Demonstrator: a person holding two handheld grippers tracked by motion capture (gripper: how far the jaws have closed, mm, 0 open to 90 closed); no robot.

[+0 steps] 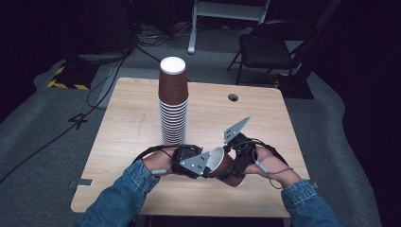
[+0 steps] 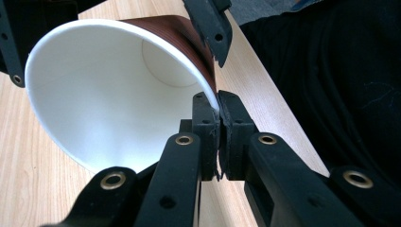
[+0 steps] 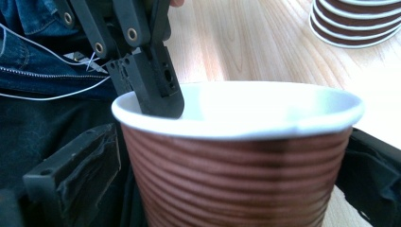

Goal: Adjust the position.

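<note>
- Your left claw [image 2: 219,124] sits nearest the lens in the left gripper view, its two black jaws pressed together on the white rolled rim of the brown ribbed paper cup [image 2: 118,94]; one jaw is inside the mouth, the other outside against the wall.
- Your right claw [image 3: 227,189] straddles the same cup's body: the right gripper view shows a black jaw at each side of the ribbed wall, and they look closed against it, though the actual contact is hard to make out.
- From the high view, the cup [image 1: 221,165] is held above the near edge of the light wooden worktop [image 1: 132,123], between your two hands, tilted so its white mouth faces left and towards your left claw [image 1: 201,163], base towards your right claw [image 1: 234,163].
- Its long axis therefore runs roughly from hand to hand, across the worktop rather than upright.
- Beyond it, well apart and farther from you, stands the tall stack of brown ribbed paper cups [image 1: 173,101], upright with a white rim on top.
- Judging by this, the next move turns on that axis: both claws are equally close, so whichever lets go, the other must right the cup before it can meet the stack.
</note>
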